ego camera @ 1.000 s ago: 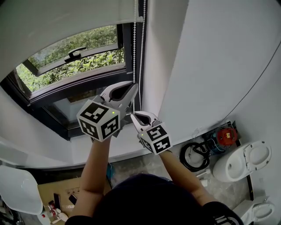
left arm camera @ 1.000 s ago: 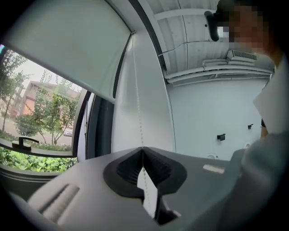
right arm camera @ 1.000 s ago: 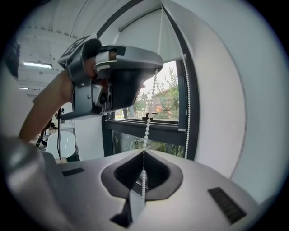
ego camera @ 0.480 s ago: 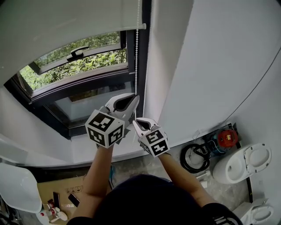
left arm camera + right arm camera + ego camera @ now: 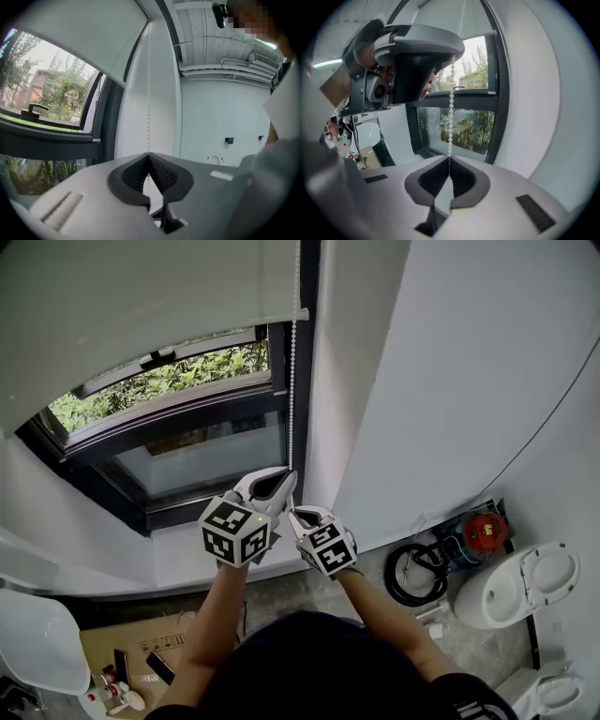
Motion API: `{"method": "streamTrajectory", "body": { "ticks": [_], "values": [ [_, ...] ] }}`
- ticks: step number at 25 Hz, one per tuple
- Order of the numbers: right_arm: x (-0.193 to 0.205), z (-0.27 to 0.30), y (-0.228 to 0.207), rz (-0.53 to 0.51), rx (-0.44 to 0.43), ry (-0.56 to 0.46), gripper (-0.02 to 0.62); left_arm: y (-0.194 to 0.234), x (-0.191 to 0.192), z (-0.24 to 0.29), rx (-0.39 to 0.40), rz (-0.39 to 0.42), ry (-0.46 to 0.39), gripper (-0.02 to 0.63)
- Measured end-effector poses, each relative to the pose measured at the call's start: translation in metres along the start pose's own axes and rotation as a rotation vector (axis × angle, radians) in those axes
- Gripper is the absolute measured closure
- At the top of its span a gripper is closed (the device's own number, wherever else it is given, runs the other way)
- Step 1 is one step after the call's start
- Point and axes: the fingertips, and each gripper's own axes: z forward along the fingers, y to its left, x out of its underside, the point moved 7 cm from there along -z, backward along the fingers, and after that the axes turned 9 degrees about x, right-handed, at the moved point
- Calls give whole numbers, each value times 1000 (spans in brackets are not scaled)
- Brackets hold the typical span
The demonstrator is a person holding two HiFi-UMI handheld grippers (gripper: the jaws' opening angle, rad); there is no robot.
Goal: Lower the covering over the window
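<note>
A white roller blind point(image 5: 141, 306) covers the upper part of the dark-framed window point(image 5: 178, 423); its bottom bar ends near the right frame. A white bead chain point(image 5: 292, 390) hangs down that right edge. My left gripper point(image 5: 290, 473) is shut on the chain, and my right gripper point(image 5: 290, 513) is shut on it just below. In the left gripper view the chain point(image 5: 149, 93) runs up from the closed left gripper point(image 5: 149, 154) towards the blind point(image 5: 79, 42). In the right gripper view the beads point(image 5: 451, 117) rise from the closed right gripper point(image 5: 449, 158) to the left gripper point(image 5: 452, 57) above.
Green trees show through the uncovered glass, with a window handle point(image 5: 159, 358) near the blind's edge. A white wall point(image 5: 450, 381) stands to the right. Below are a toilet point(image 5: 520, 589), a red device point(image 5: 485, 532), a black coiled hose point(image 5: 411, 574) and a cardboard box point(image 5: 131, 645).
Both grippers have come down together along the chain, staying shut on it. The blind's bottom edge has dropped lower over the window.
</note>
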Motion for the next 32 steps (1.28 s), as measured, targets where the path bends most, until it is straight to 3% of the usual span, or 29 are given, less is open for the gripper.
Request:
{"method": "streamTrajectory", "body": {
  "ticks": [10, 19, 20, 22, 32],
  "values": [
    [33, 12, 3, -1, -22, 99, 581, 1, 39, 3, 1, -61, 53, 594],
    [37, 12, 6, -5, -72, 151, 578, 3, 43, 1, -8, -73, 40, 594],
    [36, 11, 5, 14, -87, 151, 532, 4, 43, 0, -12, -73, 38, 594],
    [29, 6, 1, 65, -108, 127, 460, 7, 43, -2, -19, -77, 34, 595],
    [-82, -67, -28, 107, -44, -226, 460, 18, 45, -15, -52, -104, 7, 595]
  ]
}}
